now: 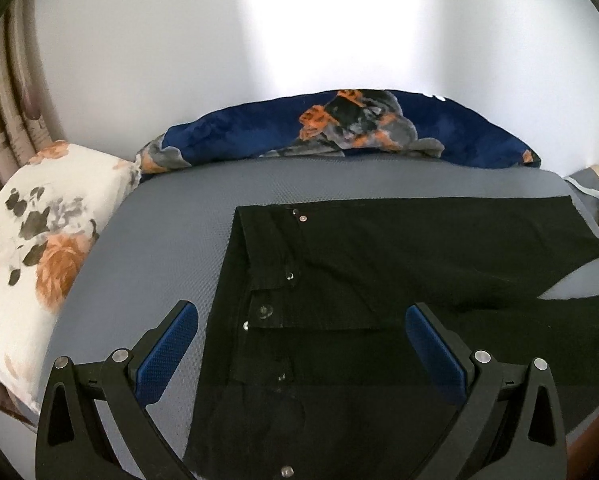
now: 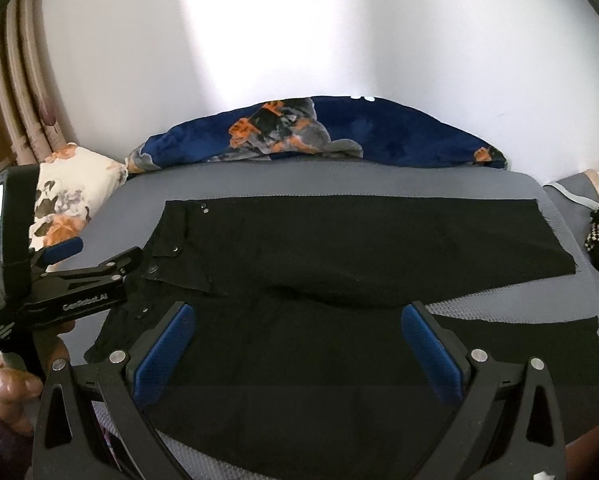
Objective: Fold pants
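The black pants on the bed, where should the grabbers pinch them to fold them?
Probably at the near edge of the black pants, to lift it over onto the far leg. The left gripper can pinch the waistband corner by the metal buttons; the right gripper the near leg's edge. The pants lie flat, legs spread, both grippers open above them.

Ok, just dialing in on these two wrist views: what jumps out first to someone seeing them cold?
The black pants dominate, spread flat across the grey bed surface with the waistband to the left and the two legs running right, slightly parted. Both grippers are open above them: the left gripper over the waistband, the right gripper over the near leg. Behind lies a dark blue floral blanket, with a white floral pillow at far left.
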`<state>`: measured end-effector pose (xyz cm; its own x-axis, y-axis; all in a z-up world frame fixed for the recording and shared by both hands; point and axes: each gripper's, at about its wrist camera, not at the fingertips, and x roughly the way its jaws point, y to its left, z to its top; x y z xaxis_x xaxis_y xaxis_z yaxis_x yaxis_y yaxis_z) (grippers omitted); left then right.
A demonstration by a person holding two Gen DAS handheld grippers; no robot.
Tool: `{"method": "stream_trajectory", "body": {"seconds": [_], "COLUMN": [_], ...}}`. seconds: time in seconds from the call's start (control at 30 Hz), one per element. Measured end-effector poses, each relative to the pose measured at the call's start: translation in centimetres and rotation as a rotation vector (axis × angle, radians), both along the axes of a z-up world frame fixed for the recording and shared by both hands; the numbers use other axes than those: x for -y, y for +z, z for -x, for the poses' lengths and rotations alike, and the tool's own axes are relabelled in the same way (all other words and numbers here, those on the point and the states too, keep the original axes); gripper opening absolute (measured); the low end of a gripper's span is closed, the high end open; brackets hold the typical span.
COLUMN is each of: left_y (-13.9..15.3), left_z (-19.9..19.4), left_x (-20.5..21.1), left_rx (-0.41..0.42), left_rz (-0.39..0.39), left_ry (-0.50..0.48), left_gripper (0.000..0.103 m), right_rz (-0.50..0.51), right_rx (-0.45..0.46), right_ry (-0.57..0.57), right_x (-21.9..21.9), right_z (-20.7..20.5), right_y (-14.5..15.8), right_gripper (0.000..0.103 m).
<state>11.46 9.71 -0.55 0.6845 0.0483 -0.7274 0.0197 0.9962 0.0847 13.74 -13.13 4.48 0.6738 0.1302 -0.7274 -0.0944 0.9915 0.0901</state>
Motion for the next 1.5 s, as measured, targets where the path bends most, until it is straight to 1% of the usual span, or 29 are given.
{"method": "stream_trajectory", "body": {"seconds": [0.13, 0.4, 0.5, 0.8, 0.9, 0.93, 0.97, 1.03, 1.07, 1.13, 1.17, 1.2, 1.23, 1.27, 1.3, 1.33, 1.37, 1.4, 1.47, 1.5], "left_y": [-1.0, -2.8, -3.5, -4.6, -4.8, -4.9, -5.0, -5.0, -5.0, -5.1, -5.3, -5.6, -6.3, -6.8, -7.2, -7.5, -7.7, -8.0, -8.9, -9.5], "left_z": [-2.0, -4.6, -5.5, -7.5, -8.4, -9.0, -9.5, -10.9, -11.8, -13.8, -14.5, -15.3, -16.4, -17.1, -17.7, -18.5, -18.8, -19.4, -20.4, -21.1], "left_x": [-0.3, -0.3, -0.5, -1.3, -2.0, -2.5, -3.0, -4.8, -6.1, -9.2, -10.2, -11.5, -13.3, -14.4, -15.4, -16.5, -16.9, -17.4, -17.5, -17.3], "left_rx": [-0.024, -0.047, -0.058, -0.081, -0.090, -0.105, -0.118, -0.154, -0.173, -0.193, -0.198, -0.209, -0.234, -0.250, -0.255, -0.241, -0.232, -0.241, -0.281, -0.308], "left_rz": [0.005, -0.026, -0.021, -0.028, -0.025, -0.016, 0.001, 0.090, 0.147, 0.225, 0.264, 0.330, 0.418, 0.458, 0.471, 0.464, 0.464, 0.477, 0.485, 0.472], "left_ry": [0.002, -0.006, -0.002, -0.007, -0.023, -0.037, -0.053, -0.095, -0.103, -0.078, -0.081, -0.099, -0.112, -0.104, -0.088, -0.076, -0.091, -0.125, -0.169, -0.184], "left_gripper": [0.103, 0.103, 0.103, 0.103, 0.103, 0.103, 0.103, 0.103, 0.103, 0.103, 0.103, 0.102, 0.101, 0.097, 0.095, 0.094, 0.094, 0.093, 0.084, 0.084], "right_rz": [0.004, -0.002, 0.000, -0.018, -0.016, -0.015, -0.013, -0.010, -0.011, -0.015, -0.019, -0.024, -0.026, -0.026, -0.022, -0.018, -0.014, -0.012, -0.012, -0.014], "right_rx": [-0.014, -0.041, -0.045, -0.075, -0.089, -0.091, -0.096, -0.101, -0.105, -0.112, -0.115, -0.119, -0.123, -0.127, -0.129, -0.133, -0.137, -0.142, -0.152, -0.158], "right_ry": [0.006, 0.020, 0.025, 0.028, 0.029, 0.029, 0.029, 0.027, 0.026, 0.022, 0.020, 0.018, 0.018, 0.019, 0.018, 0.019, 0.020, 0.019, 0.018, 0.018], "right_x": [-0.2, -0.5, -0.7, -1.4, -1.5, -1.5, -1.4, -1.4, -1.3, -1.2, -1.1, -1.0, -1.1, -1.0, -1.1, -1.1, -1.1, -1.2, -1.2, -1.2], "right_z": [-1.0, -2.9, -3.3, -4.5, -4.8, -4.8, -4.9, -5.0, -5.1, -5.3, -5.4, -5.5, -5.6, -5.6, -5.7, -5.8, -5.9, -6.0, -6.2, -6.3], "right_y": [-0.5, -1.7, -2.1, -3.7, -4.1, -4.3, -4.5, -4.7, -4.8, -5.1, -5.3, -5.5, -5.6, -5.8, -5.9, -6.1, -6.2, -6.4, -6.8, -7.0], "right_gripper": [0.103, 0.103, 0.103, 0.103, 0.103, 0.103, 0.103, 0.103, 0.103, 0.103, 0.103, 0.103, 0.103, 0.103, 0.103, 0.103, 0.103, 0.103, 0.103, 0.103]}}
